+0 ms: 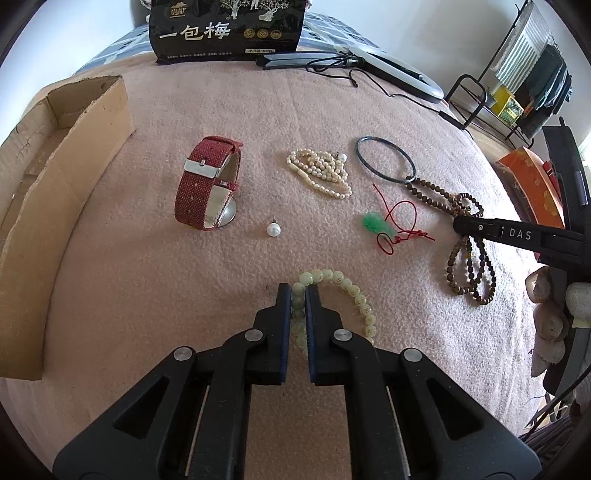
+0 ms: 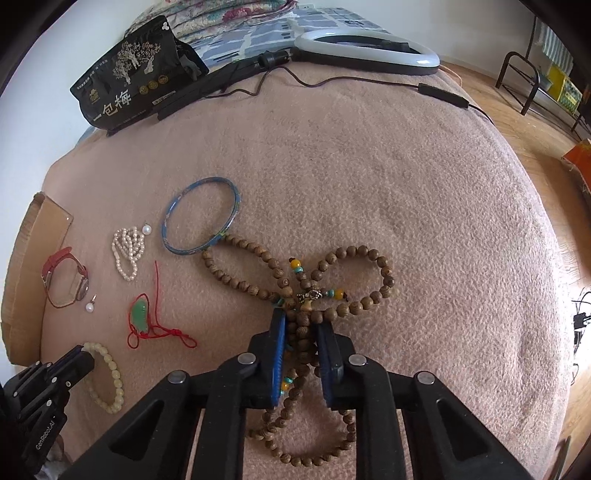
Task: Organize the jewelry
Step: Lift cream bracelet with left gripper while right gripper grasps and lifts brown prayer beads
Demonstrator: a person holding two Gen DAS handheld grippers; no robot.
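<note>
My left gripper [image 1: 298, 290] is shut on a pale green bead bracelet [image 1: 352, 291] that lies on the pink blanket. My right gripper [image 2: 301, 319] is shut on a long brown wooden bead strand [image 2: 369, 254], gripping several loops at once. Ahead in the left wrist view lie a red watch [image 1: 207, 181], a loose pearl earring [image 1: 274, 229], a cream pearl string [image 1: 321, 170], a thin dark bangle [image 1: 384, 157] and a green pendant on red cord [image 1: 376, 224]. The right wrist view shows the blue bangle [image 2: 201, 218], pendant [image 2: 139, 315] and watch [image 2: 66, 280].
A cardboard box [image 1: 55, 177] lies open along the left edge. A black snack bag [image 1: 227, 29] stands at the back with a ring light [image 1: 399, 70] and its cable beside it. An orange box [image 1: 532, 184] sits at the right edge.
</note>
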